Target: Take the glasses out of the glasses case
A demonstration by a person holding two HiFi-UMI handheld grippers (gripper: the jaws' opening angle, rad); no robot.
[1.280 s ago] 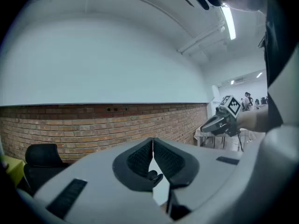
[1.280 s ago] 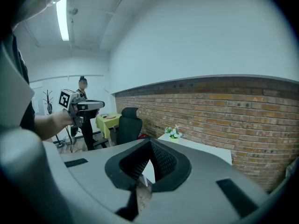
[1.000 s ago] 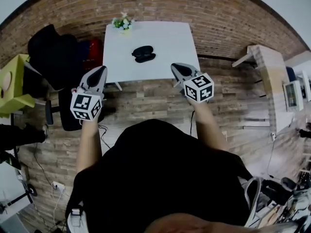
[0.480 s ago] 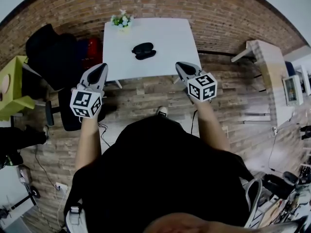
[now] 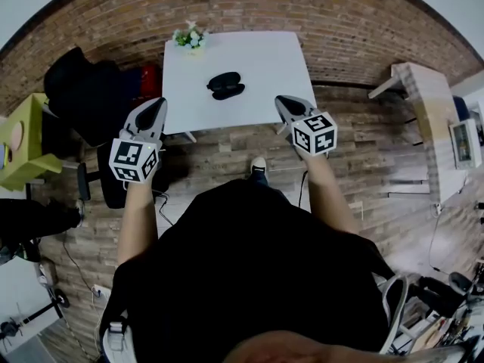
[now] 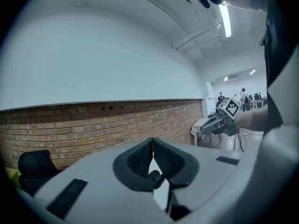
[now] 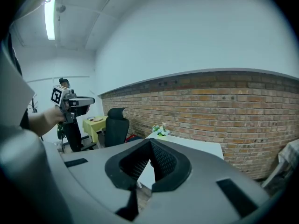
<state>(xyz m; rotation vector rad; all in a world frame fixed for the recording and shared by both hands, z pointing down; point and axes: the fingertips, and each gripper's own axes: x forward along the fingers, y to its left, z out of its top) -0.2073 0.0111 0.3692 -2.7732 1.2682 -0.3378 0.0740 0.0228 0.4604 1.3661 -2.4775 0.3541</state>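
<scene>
In the head view a black glasses case lies near the middle of a white table; at this distance I cannot tell whether it stands open. Both grippers hang over the wood floor, short of the table's near edge and apart from the case. My left gripper is near the table's left corner, my right gripper near its right. Each is shut on nothing: in the left gripper view and the right gripper view the ribbed pads meet at the tips. No glasses show.
A small pot of flowers stands on the table's far left corner. A black office chair and a yellow-green table are at the left, a brick wall behind, and a pale bench at the right.
The table and case have shifted slightly in the head view. A shoe now shows below the table's near edge. Both grippers stay shut and have barely moved.
</scene>
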